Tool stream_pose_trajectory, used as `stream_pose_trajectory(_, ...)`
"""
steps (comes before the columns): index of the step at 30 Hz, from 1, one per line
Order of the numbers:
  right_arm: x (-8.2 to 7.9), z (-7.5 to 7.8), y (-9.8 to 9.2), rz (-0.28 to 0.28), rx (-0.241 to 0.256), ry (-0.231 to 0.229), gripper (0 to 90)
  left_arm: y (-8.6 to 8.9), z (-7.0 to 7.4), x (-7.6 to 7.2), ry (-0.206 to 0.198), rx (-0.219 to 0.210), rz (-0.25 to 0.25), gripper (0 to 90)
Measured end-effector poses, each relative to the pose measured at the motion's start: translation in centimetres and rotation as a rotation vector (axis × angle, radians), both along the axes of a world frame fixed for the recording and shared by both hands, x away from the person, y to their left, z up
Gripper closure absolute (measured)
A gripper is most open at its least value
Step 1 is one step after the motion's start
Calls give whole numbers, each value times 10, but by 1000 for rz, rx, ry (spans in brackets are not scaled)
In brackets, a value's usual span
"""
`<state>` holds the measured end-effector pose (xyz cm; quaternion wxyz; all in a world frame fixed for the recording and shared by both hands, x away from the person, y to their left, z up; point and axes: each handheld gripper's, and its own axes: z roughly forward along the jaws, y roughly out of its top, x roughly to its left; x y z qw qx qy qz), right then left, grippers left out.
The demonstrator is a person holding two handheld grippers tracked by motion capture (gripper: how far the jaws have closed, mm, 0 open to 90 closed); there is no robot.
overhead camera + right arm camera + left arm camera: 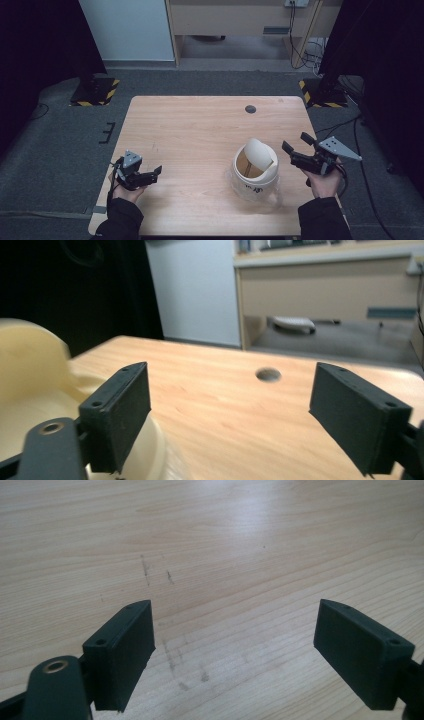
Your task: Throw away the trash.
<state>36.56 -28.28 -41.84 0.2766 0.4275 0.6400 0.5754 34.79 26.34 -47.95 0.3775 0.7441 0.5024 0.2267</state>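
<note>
A small cream-white bin (255,172) with a tilted swing lid (259,154) stands on the wooden table (200,125), right of centre and near the front. My right gripper (297,142) is held just right of the bin, open, nothing between its jaws. In the right gripper view the bin (30,375) bulges in at the left, beside the left jaw, and the right gripper (230,415) spans bare wood. My left gripper (157,172) hovers open over the table's front left; in the left gripper view the left gripper (235,650) frames scuffed bare wood.
A round cable hole (250,109) sits near the table's far edge, also visible as a hole (268,374) ahead of my right gripper. Beyond the table lie grey carpet, two stand bases with yellow-black stripes (95,90), and a wooden desk (240,20).
</note>
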Motion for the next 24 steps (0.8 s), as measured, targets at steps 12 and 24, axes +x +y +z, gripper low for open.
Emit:
stream_pose_trajectory(12,15,-52,-20,-31,-101,190,98,4,-16,9,94,65,-16,116)
stream_pose_trajectory(24,25,-84,-37,-65,-157,338,55,8,-32,14,187,149,-21,96)
